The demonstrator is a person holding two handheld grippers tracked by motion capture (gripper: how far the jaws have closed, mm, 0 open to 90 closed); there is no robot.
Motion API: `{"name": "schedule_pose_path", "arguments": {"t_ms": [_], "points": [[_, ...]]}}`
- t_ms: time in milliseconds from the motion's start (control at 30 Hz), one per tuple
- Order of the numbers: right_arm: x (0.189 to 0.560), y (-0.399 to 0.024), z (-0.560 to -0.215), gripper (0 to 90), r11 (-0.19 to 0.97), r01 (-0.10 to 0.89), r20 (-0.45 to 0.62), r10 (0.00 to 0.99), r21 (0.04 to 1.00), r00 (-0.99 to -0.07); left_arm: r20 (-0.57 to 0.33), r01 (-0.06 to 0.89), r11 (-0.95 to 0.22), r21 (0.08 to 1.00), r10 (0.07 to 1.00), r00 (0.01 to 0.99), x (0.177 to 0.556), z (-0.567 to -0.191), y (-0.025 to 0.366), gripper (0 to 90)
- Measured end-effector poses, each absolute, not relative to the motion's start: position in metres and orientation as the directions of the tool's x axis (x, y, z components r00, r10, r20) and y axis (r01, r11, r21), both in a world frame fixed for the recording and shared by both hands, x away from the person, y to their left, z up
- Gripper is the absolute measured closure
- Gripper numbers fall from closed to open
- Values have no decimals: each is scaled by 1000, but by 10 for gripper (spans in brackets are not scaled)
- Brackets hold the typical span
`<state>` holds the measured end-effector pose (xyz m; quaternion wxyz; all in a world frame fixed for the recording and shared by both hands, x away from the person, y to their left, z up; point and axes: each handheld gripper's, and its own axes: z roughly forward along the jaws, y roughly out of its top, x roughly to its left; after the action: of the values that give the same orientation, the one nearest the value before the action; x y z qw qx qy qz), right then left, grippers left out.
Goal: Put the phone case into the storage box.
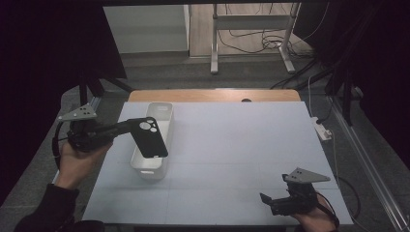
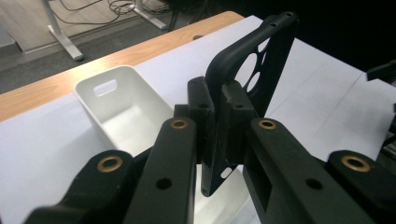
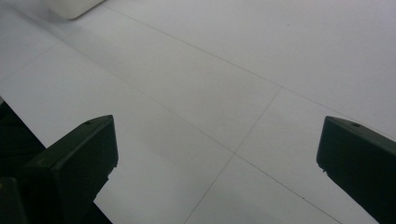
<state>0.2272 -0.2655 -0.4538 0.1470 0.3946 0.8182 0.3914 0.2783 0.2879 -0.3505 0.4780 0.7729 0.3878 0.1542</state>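
A black phone case (image 1: 149, 137) with round camera cut-outs hangs in the air over the white bin (image 1: 165, 112) at the table's left. My left gripper (image 1: 129, 126) is shut on the case's edge. In the left gripper view the case (image 2: 254, 65) stands upright between the two jaw pads (image 2: 201, 109), with the white bin (image 2: 122, 108) below and behind it. My right gripper (image 1: 267, 199) sits low near the table's front right corner, held by a hand. In the right gripper view its jaws stand wide apart, nothing between them, and my right gripper (image 3: 217, 149) looks over bare white table.
The white table top (image 1: 241, 145) has a wooden strip (image 1: 212, 95) along its far edge. A corner of the white bin (image 3: 72, 7) shows far off in the right gripper view. Beyond the table stand a metal desk frame (image 1: 251, 29) and floor cables; a power strip (image 1: 323, 129) lies at the right.
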Motion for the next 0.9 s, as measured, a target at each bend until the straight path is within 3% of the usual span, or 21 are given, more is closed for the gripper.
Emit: {"name": "schedule_pose_path", "arguments": {"t_ms": [900], "points": [[226,-271,-453,0,361,545,76,779,757,-622,-104,485,-267,833,786,610,320,-381,296,840]]}}
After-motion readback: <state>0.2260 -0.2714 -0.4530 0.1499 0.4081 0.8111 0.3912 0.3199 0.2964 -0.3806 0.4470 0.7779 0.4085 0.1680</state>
